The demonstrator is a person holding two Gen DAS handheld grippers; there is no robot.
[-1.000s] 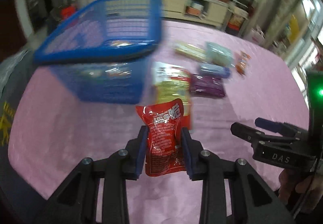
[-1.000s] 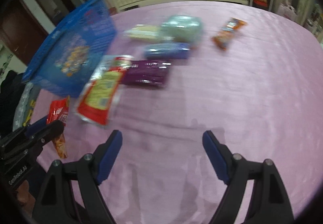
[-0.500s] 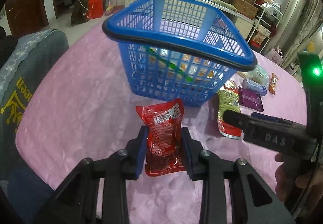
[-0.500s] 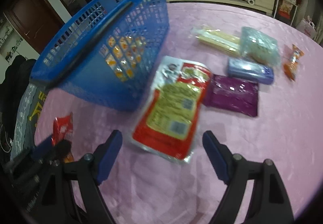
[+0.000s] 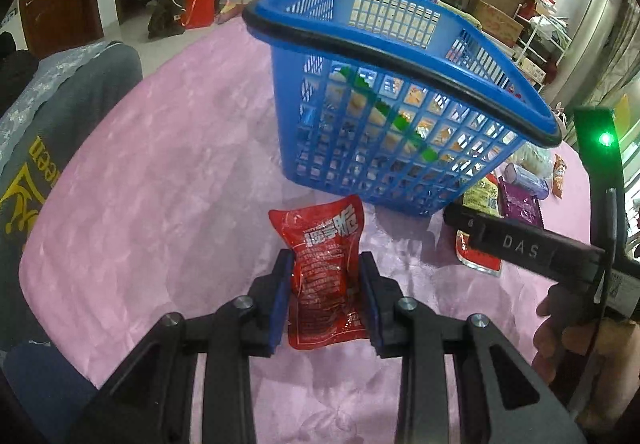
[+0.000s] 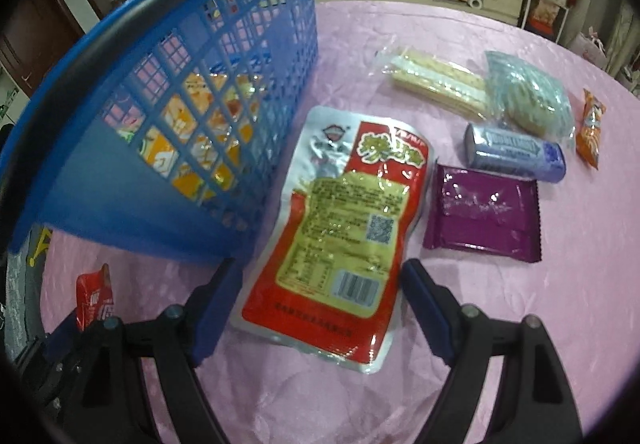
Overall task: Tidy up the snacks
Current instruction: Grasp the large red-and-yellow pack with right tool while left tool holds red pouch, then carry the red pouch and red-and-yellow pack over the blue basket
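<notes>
My left gripper (image 5: 325, 284) is shut on a small red snack pouch (image 5: 324, 256) and holds it above the pink tablecloth, in front of the blue mesh basket (image 5: 400, 44). The basket holds several snacks. My right gripper (image 6: 320, 308) is open, its fingers either side of the near end of a large red and yellow snack bag (image 6: 344, 228) that lies flat beside the basket (image 6: 160, 92). The red pouch also shows at the lower left of the right wrist view (image 6: 94, 294).
A purple packet (image 6: 484, 214), a bluish tube (image 6: 516, 152), a wafer pack (image 6: 436, 84), a pale green bag (image 6: 528, 96) and a small orange packet (image 6: 590, 128) lie on the cloth to the right. A grey-covered chair (image 5: 60, 116) stands at the left table edge.
The left gripper has carried the red pouch closer to the basket. The right gripper has moved left and forward until its open fingers flank the large red and yellow bag.
</notes>
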